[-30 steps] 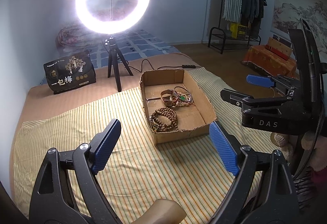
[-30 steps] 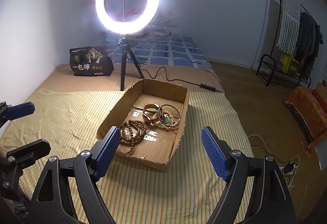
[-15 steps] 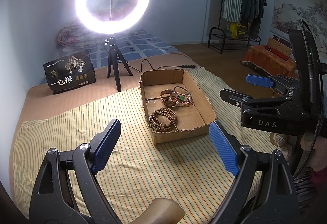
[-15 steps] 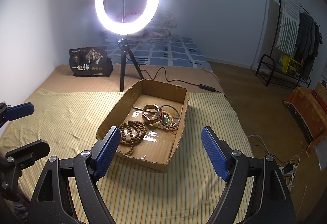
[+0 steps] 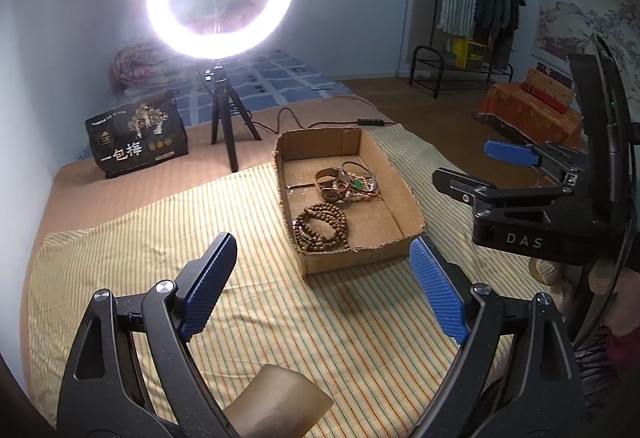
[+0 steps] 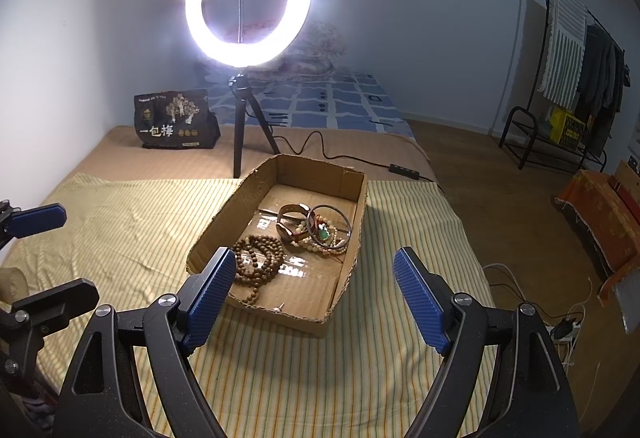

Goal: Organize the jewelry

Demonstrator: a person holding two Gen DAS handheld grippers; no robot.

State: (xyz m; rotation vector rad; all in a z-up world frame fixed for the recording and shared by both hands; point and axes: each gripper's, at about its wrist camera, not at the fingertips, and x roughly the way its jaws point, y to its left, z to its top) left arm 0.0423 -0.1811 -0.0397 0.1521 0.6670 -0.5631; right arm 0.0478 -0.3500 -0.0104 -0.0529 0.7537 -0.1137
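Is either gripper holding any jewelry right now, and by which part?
Nothing is held. The left gripper and right gripper are both open and empty; the jewelry lies in the box.

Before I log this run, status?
Left gripper and right gripper open, empty. Jewelry piled in cardboard box. Nothing in the way.

Ahead of you a lit ring light (image 6: 248,2) stands on a black tripod (image 6: 242,126). A black snack bag (image 6: 176,120) sits left of it, and a clothes rack (image 6: 576,78) stands far right.
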